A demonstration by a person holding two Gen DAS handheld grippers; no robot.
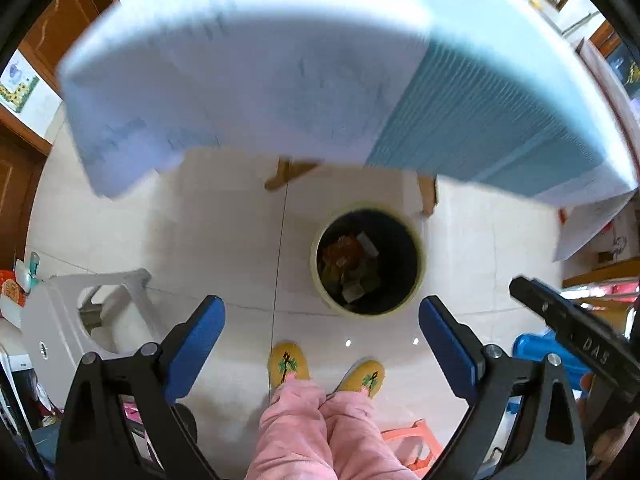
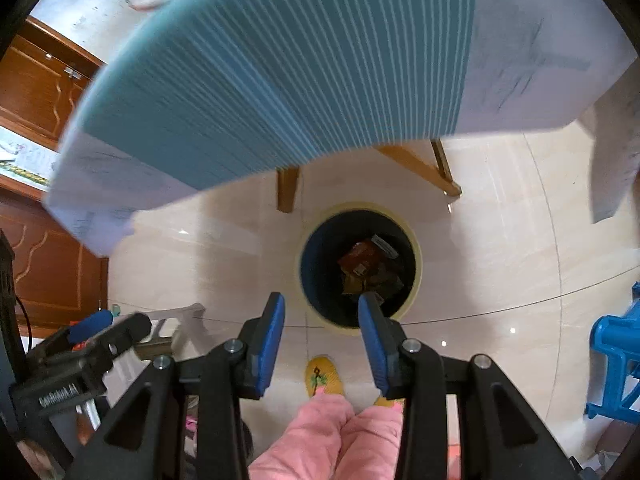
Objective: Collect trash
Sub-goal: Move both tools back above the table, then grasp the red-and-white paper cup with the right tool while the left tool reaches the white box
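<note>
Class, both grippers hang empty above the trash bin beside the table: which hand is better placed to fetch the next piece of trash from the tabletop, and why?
Probably the left. The left gripper stands wide open, the right gripper only partly. Both are empty above the trash bin, so neither has a clear lead. The tablecloth is too blurred to show any trash.

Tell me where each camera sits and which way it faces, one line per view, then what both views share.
Left wrist: sits on the left tool, facing steeply down at the bin on the floor; shows its open blue fingers, pink trousers, yellow slippers, and the right tool at right.
Right wrist: sits on the right tool, facing down at the bin; shows its open fingers, trousers, one slipper, and the left tool at left.
Shared: bin with trash, tablecloth edge, wooden table legs, tiled floor.
</note>
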